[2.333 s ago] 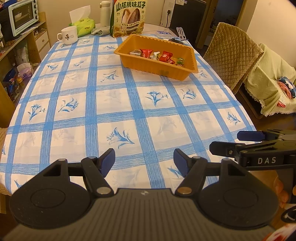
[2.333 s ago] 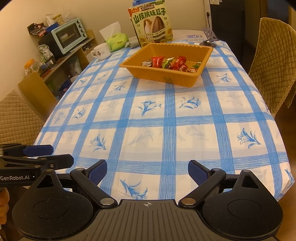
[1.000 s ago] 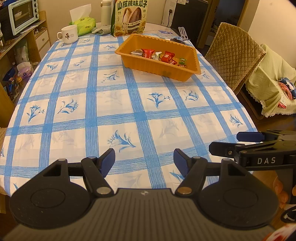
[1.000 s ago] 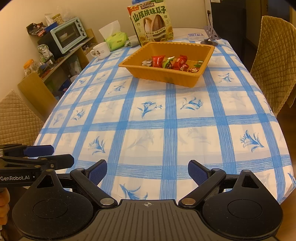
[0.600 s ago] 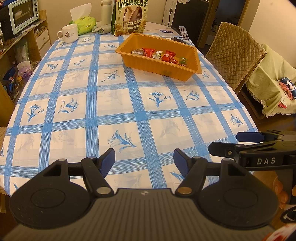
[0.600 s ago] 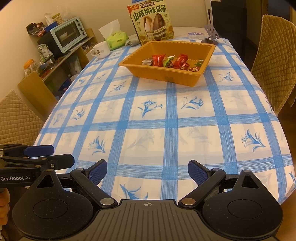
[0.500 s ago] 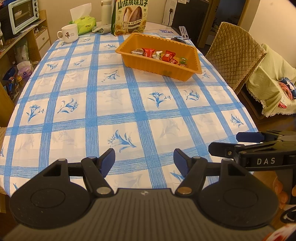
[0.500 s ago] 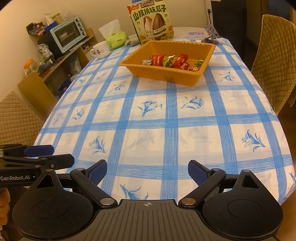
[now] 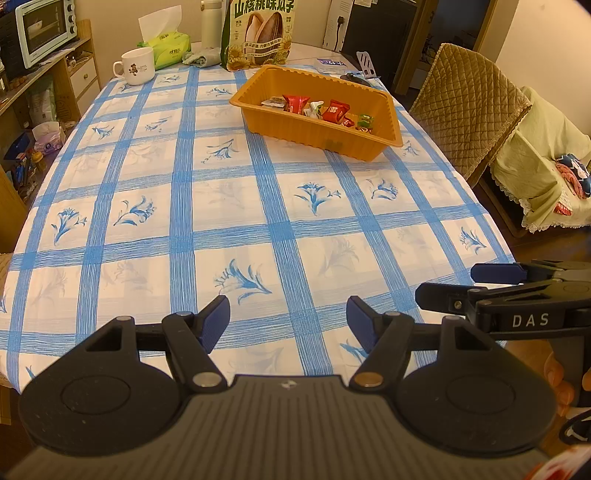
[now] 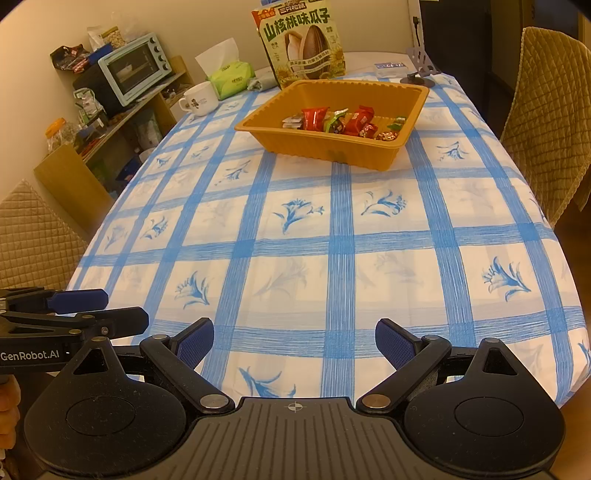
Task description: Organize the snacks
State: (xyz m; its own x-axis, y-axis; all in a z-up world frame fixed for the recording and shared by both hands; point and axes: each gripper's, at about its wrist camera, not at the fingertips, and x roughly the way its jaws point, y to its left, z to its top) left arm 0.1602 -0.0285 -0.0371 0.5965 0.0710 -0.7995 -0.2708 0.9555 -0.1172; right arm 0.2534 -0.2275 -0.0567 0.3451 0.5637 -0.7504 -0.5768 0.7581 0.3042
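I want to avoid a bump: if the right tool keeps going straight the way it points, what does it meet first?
Probably nothing nearby: ahead of the open right tool lies only bare tablecloth. Further along, roughly in that line, stands the orange tray of wrapped snacks. Whether it would clear the cloth is unclear.

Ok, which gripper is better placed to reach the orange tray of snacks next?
Right, slightly. The orange tray lies nearly straight ahead of the right gripper, while it sits off to the right of the left gripper. Both are open, empty and far back.

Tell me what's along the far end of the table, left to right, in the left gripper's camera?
White mug → green tissue pack → white bottle → sunflower seed bag → grey phone stand.
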